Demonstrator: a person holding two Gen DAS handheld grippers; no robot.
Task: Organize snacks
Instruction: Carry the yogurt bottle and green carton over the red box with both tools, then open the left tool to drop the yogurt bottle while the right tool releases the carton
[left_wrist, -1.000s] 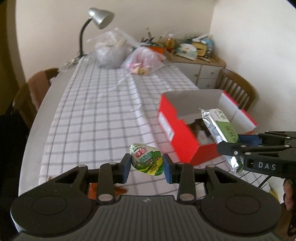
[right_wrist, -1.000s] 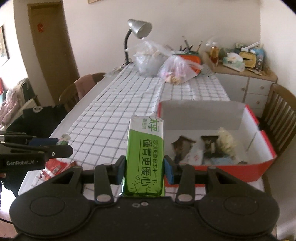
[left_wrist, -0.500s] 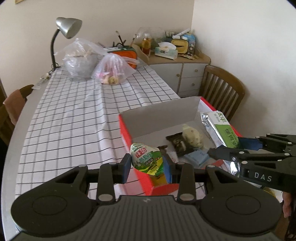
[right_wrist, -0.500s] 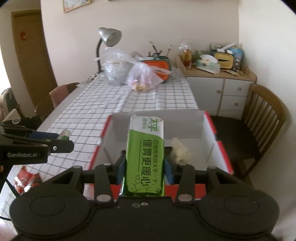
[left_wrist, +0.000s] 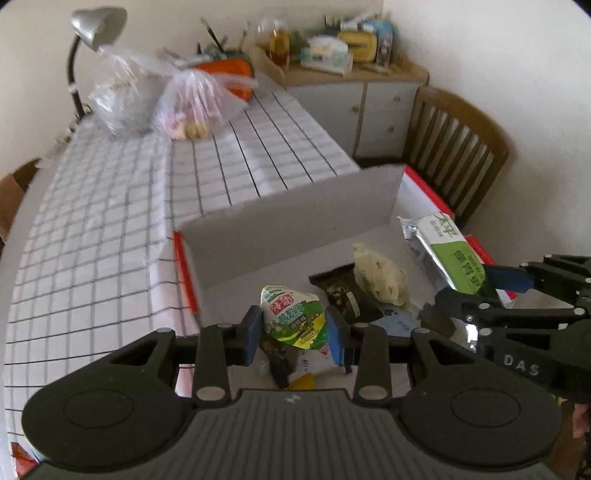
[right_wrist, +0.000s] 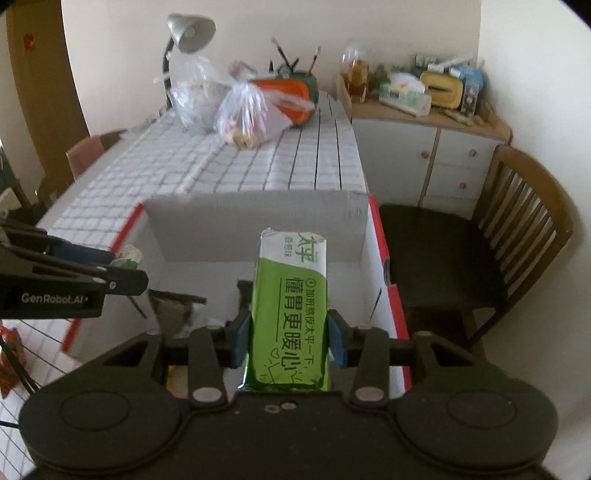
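Observation:
My left gripper (left_wrist: 293, 328) is shut on a small green-and-red snack packet (left_wrist: 293, 317) and holds it over the near left part of the open red box (left_wrist: 184, 266). My right gripper (right_wrist: 290, 336) is shut on a long green biscuit pack (right_wrist: 290, 302), held over the box's right side (right_wrist: 384, 273); the pack also shows in the left wrist view (left_wrist: 443, 251). Inside the box lie a dark wrapper (left_wrist: 340, 288), a pale yellow packet (left_wrist: 380, 277) and a light blue packet (left_wrist: 399, 319).
The box sits at the near right edge of a checked tablecloth (left_wrist: 110, 221). Two plastic bags (left_wrist: 192, 107) and a desk lamp (left_wrist: 96, 26) stand at the far end. A wooden chair (right_wrist: 517, 229) and a cluttered cabinet (right_wrist: 424, 122) are to the right. Red wrappers (right_wrist: 9, 362) lie left.
Both grippers have moved forward over the box with their packets still held. The box interior now fills the lower middle of both views.

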